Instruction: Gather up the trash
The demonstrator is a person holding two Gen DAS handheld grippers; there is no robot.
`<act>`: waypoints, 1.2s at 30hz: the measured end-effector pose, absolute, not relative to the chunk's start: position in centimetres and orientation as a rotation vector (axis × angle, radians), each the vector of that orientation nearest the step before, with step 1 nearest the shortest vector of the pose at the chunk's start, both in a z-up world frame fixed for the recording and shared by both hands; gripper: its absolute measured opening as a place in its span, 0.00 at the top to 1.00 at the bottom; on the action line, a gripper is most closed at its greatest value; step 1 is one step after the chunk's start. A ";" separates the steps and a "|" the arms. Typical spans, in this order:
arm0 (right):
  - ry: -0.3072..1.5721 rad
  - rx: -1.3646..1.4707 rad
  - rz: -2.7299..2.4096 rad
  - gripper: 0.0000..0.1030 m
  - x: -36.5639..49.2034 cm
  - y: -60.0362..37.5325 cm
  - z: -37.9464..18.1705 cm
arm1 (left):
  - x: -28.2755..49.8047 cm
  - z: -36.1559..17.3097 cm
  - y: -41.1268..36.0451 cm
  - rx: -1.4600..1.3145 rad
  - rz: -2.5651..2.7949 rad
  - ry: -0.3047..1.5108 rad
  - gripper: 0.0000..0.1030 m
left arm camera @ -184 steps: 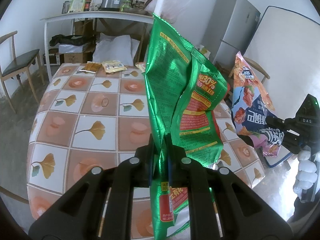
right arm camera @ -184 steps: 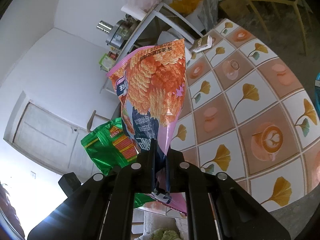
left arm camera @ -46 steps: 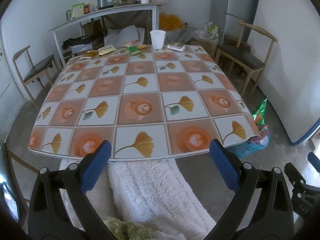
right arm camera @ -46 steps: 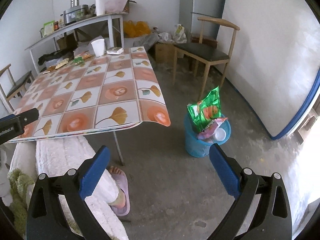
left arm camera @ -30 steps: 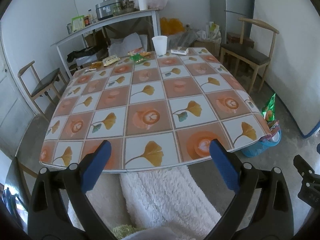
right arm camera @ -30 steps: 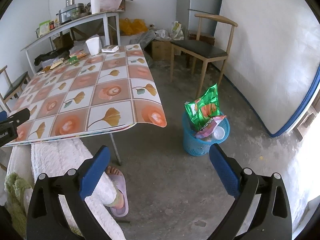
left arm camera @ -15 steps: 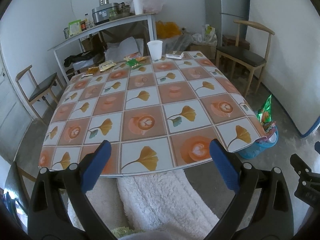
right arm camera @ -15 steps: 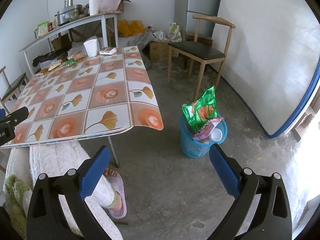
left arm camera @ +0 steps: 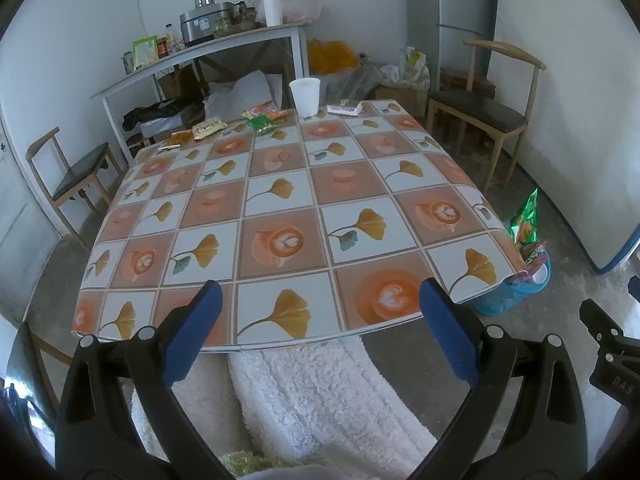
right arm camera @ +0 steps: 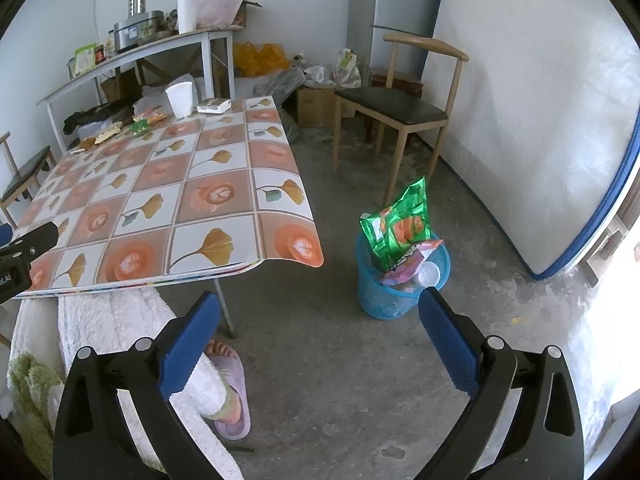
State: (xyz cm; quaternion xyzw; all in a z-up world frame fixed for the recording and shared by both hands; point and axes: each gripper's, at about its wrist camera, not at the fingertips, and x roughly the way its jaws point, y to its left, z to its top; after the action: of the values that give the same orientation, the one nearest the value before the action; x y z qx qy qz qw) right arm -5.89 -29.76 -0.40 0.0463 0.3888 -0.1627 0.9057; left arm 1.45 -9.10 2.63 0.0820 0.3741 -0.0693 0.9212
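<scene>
- Presently the left gripper (left arm camera: pixel 320 320) has its blue-padded fingers spread wide apart with nothing between them, hanging over the near edge of the table (left arm camera: pixel 280 184) with the orange-and-white ginkgo-leaf tiled cloth.
- Likewise, the right gripper (right arm camera: pixel 320 324) is spread wide and empty, held above bare grey concrete floor (right arm camera: pixel 340 380).
- From the right wrist view, a round blue plastic mesh waste basket (right arm camera: pixel 394 292) stands on the floor at about 1 o'clock, just beyond the table's corner.
- Sticking up out of that basket is a crumpled green foil snack bag (right arm camera: pixel 400 224), with a pink-and-orange snack bag (right arm camera: pixel 412 258) and a white plastic cup (right arm camera: pixel 430 274) below it.
- From the left wrist view the same basket (left arm camera: pixel 516 296) sits at 3 o'clock, partly hidden by the table edge.
- Toward 12 o'clock at the table's far edge stand a white paper cup (left arm camera: pixel 305 97), a flat white packet (left arm camera: pixel 345 107), a small green wrapper (left arm camera: pixel 262 124) and yellow wrappers (left arm camera: pixel 208 127).
- A person's legs in fluffy white trousers (left arm camera: pixel 320 392) and a foot in a lilac slipper (right arm camera: pixel 230 396) lie under the near table edge.
</scene>
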 end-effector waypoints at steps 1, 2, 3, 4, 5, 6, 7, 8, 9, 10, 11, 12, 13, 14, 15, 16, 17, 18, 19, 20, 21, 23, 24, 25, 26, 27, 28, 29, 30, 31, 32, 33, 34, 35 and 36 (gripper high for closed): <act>0.803 0.096 -0.338 0.06 -5.9 -29.8 -0.4 | 1.5 2.7 -9.2 0.168 -0.144 0.771 0.08; 0.802 0.097 -0.338 0.06 -5.9 -29.8 -0.3 | 1.6 2.7 -9.2 0.166 -0.147 0.773 0.08; 0.802 0.098 -0.340 0.06 -5.9 -29.8 -0.3 | 1.6 2.8 -9.2 0.165 -0.147 0.773 0.08; 0.801 0.098 -0.341 0.06 -5.9 -29.8 -0.3 | 1.7 2.8 -9.3 0.166 -0.148 0.774 0.08; 0.802 0.097 -0.341 0.06 -5.9 -29.8 -0.3 | 1.7 2.7 -9.2 0.166 -0.148 0.774 0.08; 0.801 0.097 -0.341 0.06 -5.9 -29.8 -0.3 | 1.7 2.7 -9.3 0.165 -0.149 0.775 0.08; 0.801 0.097 -0.342 0.06 -5.9 -29.9 -0.2 | 1.6 2.7 -9.2 0.165 -0.148 0.774 0.08; 0.801 0.097 -0.342 0.06 -5.9 -29.9 -0.2 | 1.7 2.7 -9.2 0.165 -0.150 0.774 0.08; 0.800 0.096 -0.343 0.06 -5.9 -29.9 -0.2 | 1.7 2.7 -9.3 0.166 -0.151 0.773 0.08; 0.800 0.094 -0.344 0.06 -5.9 -29.9 -0.1 | 1.7 2.7 -9.2 0.165 -0.151 0.774 0.08; 0.800 0.095 -0.343 0.06 -5.9 -30.0 -0.1 | 1.7 2.7 -9.3 0.164 -0.152 0.775 0.08; 0.800 0.097 -0.342 0.06 -5.9 -29.9 -0.2 | 1.7 2.7 -9.3 0.163 -0.151 0.776 0.08; 0.800 0.098 -0.342 0.06 -5.9 -30.0 -0.1 | 1.7 2.7 -9.2 0.163 -0.150 0.776 0.08; 0.800 0.098 -0.342 0.06 -5.9 -30.0 -0.1 | 1.7 2.7 -9.2 0.164 -0.149 0.775 0.08; 0.799 0.099 -0.341 0.06 -5.9 -30.0 -0.1 | 1.7 2.7 -9.3 0.163 -0.148 0.775 0.08; 0.799 0.100 -0.341 0.06 -5.9 -30.1 0.0 | 1.7 2.7 -9.3 0.163 -0.148 0.775 0.08; 0.799 0.100 -0.341 0.06 -5.9 -30.1 0.1 | 1.7 2.7 -9.2 0.163 -0.149 0.775 0.08; 0.798 0.098 -0.342 0.06 -5.9 -30.1 0.1 | 1.8 2.7 -9.2 0.163 -0.151 0.775 0.08; 0.798 0.098 -0.342 0.06 -5.9 -30.1 0.1 | 1.8 2.7 -9.3 0.162 -0.151 0.776 0.08; 0.798 0.098 -0.342 0.06 -5.9 -30.1 0.1 | 1.8 2.7 -9.2 0.162 -0.151 0.775 0.08; 0.797 0.097 -0.342 0.06 -5.8 -30.1 0.2 | 1.8 2.7 -9.2 0.161 -0.152 0.775 0.08; 0.797 0.096 -0.343 0.06 -5.8 -30.1 0.3 | 1.8 2.7 -9.1 0.163 -0.152 0.775 0.08; 0.797 0.097 -0.343 0.06 -5.8 -30.1 0.3 | 1.8 2.7 -9.1 0.162 -0.151 0.776 0.08; 0.798 0.097 -0.343 0.06 -5.8 -30.2 0.3 | 1.8 2.8 -9.2 0.162 -0.152 0.778 0.08; 0.798 0.097 -0.342 0.06 -5.8 -30.1 0.3 | 1.9 2.7 -9.1 0.161 -0.153 0.780 0.08; 0.798 0.097 -0.343 0.06 -5.8 -30.1 0.3 | 1.9 2.7 -9.2 0.160 -0.154 0.783 0.08; 0.799 0.097 -0.343 0.06 -5.8 -30.1 0.3 | 1.9 2.6 -9.1 0.158 -0.155 0.785 0.08; 0.799 0.097 -0.343 0.06 -5.8 -30.0 0.3 | 1.8 2.6 -9.1 0.156 -0.155 0.786 0.08; 0.799 0.096 -0.343 0.06 -5.8 -29.9 0.4 | 1.8 2.6 -9.1 0.157 -0.155 0.785 0.08; 0.800 0.095 -0.342 0.06 -5.8 -29.9 0.5 | 1.8 2.6 -9.2 0.156 -0.154 0.786 0.08; 0.800 0.096 -0.343 0.06 -5.8 -29.8 0.4 | 1.8 2.6 -9.2 0.155 -0.155 0.788 0.08; 0.799 0.096 -0.344 0.06 -5.8 -29.8 0.4 | 1.8 2.6 -9.1 0.154 -0.155 0.787 0.08; 0.799 0.096 -0.344 0.06 -5.8 -29.8 0.4 | 1.8 2.5 -9.2 0.154 -0.155 0.787 0.08; 0.799 0.096 -0.344 0.06 -5.8 -29.8 0.4 | 1.8 2.5 -9.2 0.155 -0.155 0.787 0.08; 0.799 0.096 -0.344 0.06 -5.8 -29.8 0.4 | 1.9 2.5 -9.1 0.155 -0.155 0.786 0.08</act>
State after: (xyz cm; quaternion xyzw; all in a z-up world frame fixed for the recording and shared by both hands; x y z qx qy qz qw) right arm -5.78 -29.77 0.37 0.0464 0.3870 -0.1666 0.9057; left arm 1.86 -9.09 2.55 0.0756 0.3823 -0.0753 0.9179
